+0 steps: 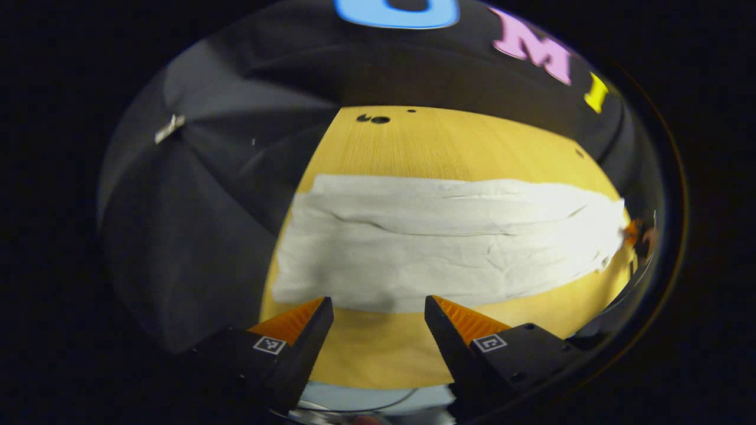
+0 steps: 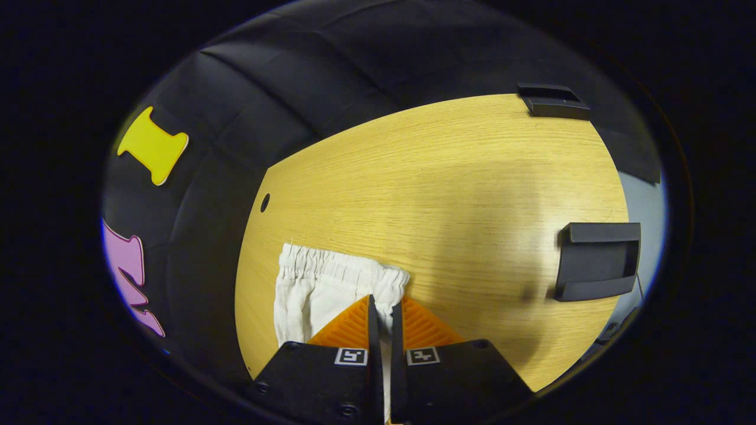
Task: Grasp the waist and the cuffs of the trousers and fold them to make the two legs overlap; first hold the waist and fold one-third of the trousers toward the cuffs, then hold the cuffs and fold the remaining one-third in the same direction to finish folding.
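White trousers [image 1: 437,236] lie lengthwise across the wooden table [image 1: 449,141] in the left gripper view, legs overlapped into one long band. My left gripper [image 1: 378,307] hangs open just in front of the band's near edge, with nothing between its fingers. In the right gripper view the gathered elastic waist [image 2: 336,277] of the trousers shows at the lower left. My right gripper [image 2: 384,310] is shut on the waist, a strip of white cloth pinched between its fingers. The other gripper shows small at the far right end of the trousers [image 1: 641,236] in the left gripper view.
Two black brackets stand on the table's edge in the right gripper view, one at the right [image 2: 596,260] and one at the far corner [image 2: 552,100]. Bare wood [image 2: 460,195] stretches beyond the waist. Small dark holes [image 1: 378,118] mark the table's far side.
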